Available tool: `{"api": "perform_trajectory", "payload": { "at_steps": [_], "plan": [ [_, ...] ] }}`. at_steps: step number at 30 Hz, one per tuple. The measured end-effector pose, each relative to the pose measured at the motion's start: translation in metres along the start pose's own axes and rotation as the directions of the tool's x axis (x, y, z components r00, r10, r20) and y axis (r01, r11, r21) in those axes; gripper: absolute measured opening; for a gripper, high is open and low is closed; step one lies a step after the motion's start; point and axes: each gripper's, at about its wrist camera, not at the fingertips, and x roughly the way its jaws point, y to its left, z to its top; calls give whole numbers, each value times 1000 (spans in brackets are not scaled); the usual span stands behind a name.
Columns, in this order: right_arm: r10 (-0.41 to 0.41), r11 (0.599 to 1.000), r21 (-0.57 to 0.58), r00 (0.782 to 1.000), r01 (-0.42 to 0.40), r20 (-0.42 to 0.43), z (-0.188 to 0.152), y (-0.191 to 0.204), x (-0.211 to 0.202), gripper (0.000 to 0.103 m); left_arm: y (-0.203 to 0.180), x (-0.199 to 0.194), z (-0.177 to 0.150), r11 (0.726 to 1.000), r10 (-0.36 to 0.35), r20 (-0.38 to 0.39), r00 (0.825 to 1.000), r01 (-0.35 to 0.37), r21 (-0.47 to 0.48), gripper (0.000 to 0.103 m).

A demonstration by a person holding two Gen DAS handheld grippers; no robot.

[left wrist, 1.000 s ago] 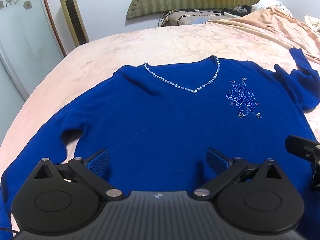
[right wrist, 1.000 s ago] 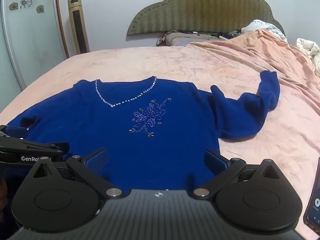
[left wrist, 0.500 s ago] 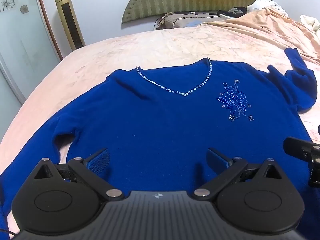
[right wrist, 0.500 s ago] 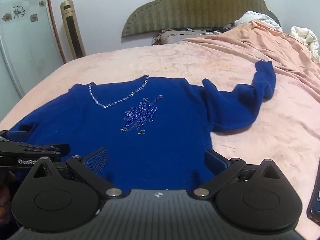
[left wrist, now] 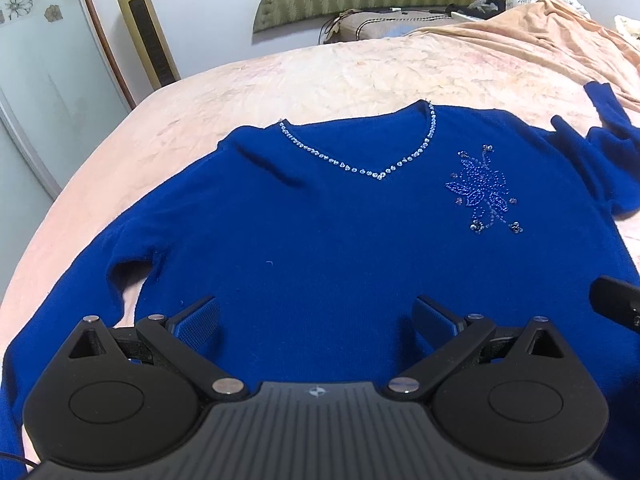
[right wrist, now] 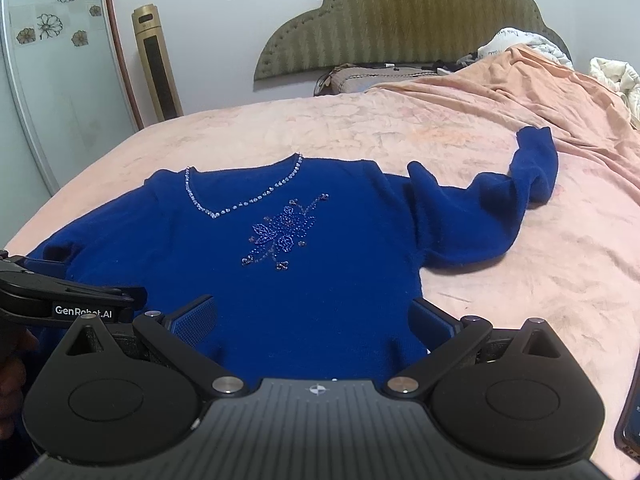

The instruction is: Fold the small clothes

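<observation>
A royal-blue sweater [left wrist: 320, 240] lies face up on the bed, with a beaded V neckline [left wrist: 372, 168] and a beaded flower [left wrist: 482, 190] on the chest. Its left sleeve [left wrist: 68, 312] runs down toward the near edge. Its other sleeve [right wrist: 500, 208] lies crumpled out to the right. My left gripper [left wrist: 316, 318] hovers open over the lower hem, nothing between its fingers. My right gripper [right wrist: 314, 318] is open too, above the hem's right part, and empty. In the right wrist view the other gripper's body [right wrist: 64, 300] shows at the left edge.
The bed has a pink cover [right wrist: 520, 304] and an orange blanket [right wrist: 520, 80] heaped at the far right. A padded headboard [right wrist: 400, 20], a pillow [left wrist: 384, 26], a gold tower fan [right wrist: 158, 64] and a sliding door [left wrist: 36, 92] stand behind. A phone [right wrist: 630, 416] lies at the right edge.
Both grippers have drawn back and tilted a little; the sweater sits slightly farther and lower in both views. Both stay open. The sweater itself has not moved.
</observation>
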Motion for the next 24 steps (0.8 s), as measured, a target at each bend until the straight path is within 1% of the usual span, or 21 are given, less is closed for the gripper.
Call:
{"api": "perform_trajectory", "payload": {
  "at_steps": [7,12,17,21,24],
  "plan": [
    [-24,999,-46,1000,24,5,1,6,-1,103,-4,2,2,1000,13,-9,1000,-13,12,103],
    [-31,999,-26,999,31,-16,1,2,2,103,-6,3,2,1000,14,-16,1000,-14,12,103],
    [-14,1000,2,1000,14,-9,2,-3,0,103,-7,3,2,999,23,-12,1000,-23,23,103],
    [-43,999,-26,999,43,-4,2,0,0,103,-8,4,3,999,25,-12,1000,-25,28,103],
    [-51,998,-31,999,51,-2,2,2,1,103,-10,4,3,999,26,-13,1000,-26,31,103]
  ]
}}
